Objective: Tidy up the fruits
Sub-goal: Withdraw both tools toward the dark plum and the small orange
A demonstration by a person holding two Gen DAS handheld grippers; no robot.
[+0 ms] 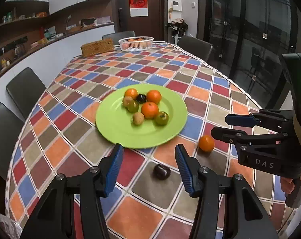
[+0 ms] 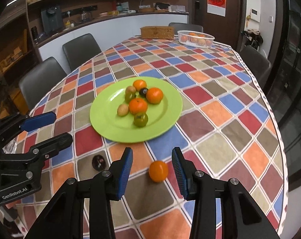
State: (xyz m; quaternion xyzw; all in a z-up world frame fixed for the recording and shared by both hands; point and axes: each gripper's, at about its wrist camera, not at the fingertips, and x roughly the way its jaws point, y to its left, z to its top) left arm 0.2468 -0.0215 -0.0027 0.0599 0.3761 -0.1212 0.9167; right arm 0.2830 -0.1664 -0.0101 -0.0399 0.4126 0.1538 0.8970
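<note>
Mostly orange, green, tan fruits (image 1: 150, 110) clustered on green plate (image 1: 114, 123).

My left wrist camera is looking forward and steeply down along my left gripper (image 1: 149, 149), sitting close above the near edge of the table with the chequered multicoloured tablecloth (image 1: 74, 117). My right wrist camera is looking the same way along my right gripper (image 2: 152, 153), from just beside and equally near. Both views are sharing the round lime-green plastic plate (image 1: 114, 127) (image 2: 102, 117) with its fruit, the loose orange tangerine (image 1: 206, 143) (image 2: 158, 171), the dark purple plum (image 1: 161, 171) (image 2: 99, 162), the far white wire basket (image 1: 136, 43) (image 2: 196, 38) and the dark wooden door (image 1: 150, 22) (image 2: 232, 10). Each camera is also catching the other gripper at its edge.
</note>
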